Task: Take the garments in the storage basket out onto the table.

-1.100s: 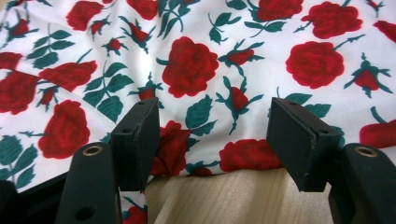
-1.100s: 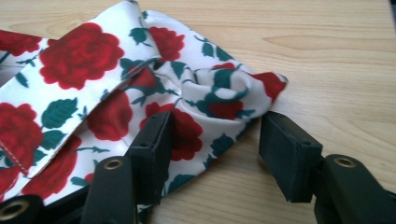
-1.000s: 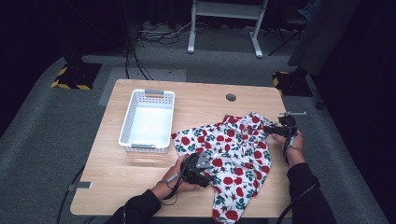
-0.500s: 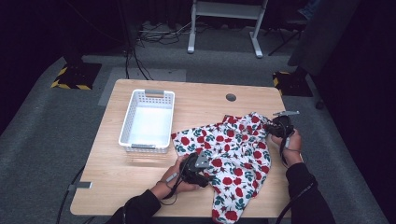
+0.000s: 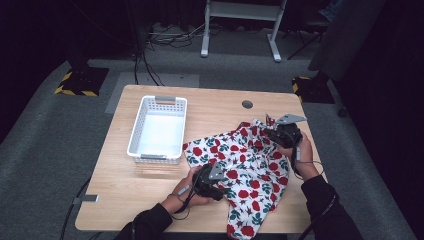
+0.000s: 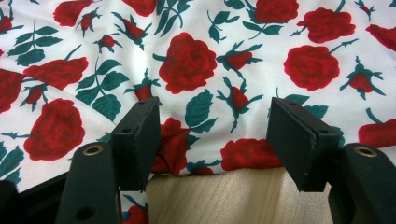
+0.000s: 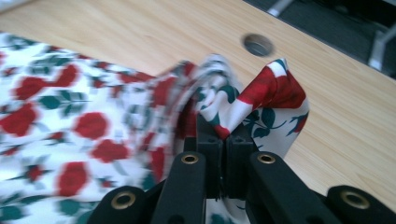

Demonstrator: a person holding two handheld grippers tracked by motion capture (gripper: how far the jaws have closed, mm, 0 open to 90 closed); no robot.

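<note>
Wooden surface (image 5: 150, 200) on grey carpet: rose-print cloth (image 5: 245, 170) spread right of centre. Right gripper (image 7: 223, 140) has just clamped its far-right corner; left gripper (image 6: 212, 135), jaws apart, straddles the near-left edge, ready to pinch.

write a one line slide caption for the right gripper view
Right gripper shut on a corner of the rose-print cloth, lifting it off the wooden table near the round cable hole.

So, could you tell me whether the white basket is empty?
Empty: the basket shows only its bare white floor in the high view.
</note>
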